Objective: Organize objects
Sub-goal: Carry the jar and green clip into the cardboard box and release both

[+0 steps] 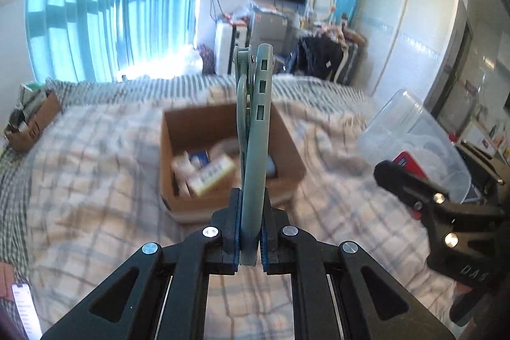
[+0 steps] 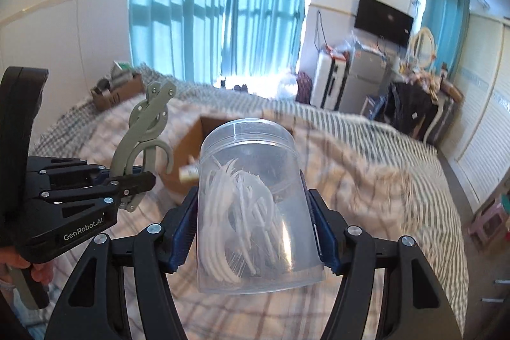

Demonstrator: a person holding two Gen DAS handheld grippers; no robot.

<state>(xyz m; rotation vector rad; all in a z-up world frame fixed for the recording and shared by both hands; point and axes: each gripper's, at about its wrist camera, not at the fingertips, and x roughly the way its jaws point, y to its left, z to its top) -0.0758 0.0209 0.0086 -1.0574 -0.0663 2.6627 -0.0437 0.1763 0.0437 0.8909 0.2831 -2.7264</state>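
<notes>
above the bed, our left gripper grips a green hinged tool upright; right gripper clamps the clear jar, probably open-mouthed, just beside.

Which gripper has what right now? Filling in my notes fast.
Left gripper: shut on the grey-green hinged tool.
Right gripper: shut on the clear plastic jar of white cables.

A plaid-covered bed carries two cardboard boxes.
</notes>
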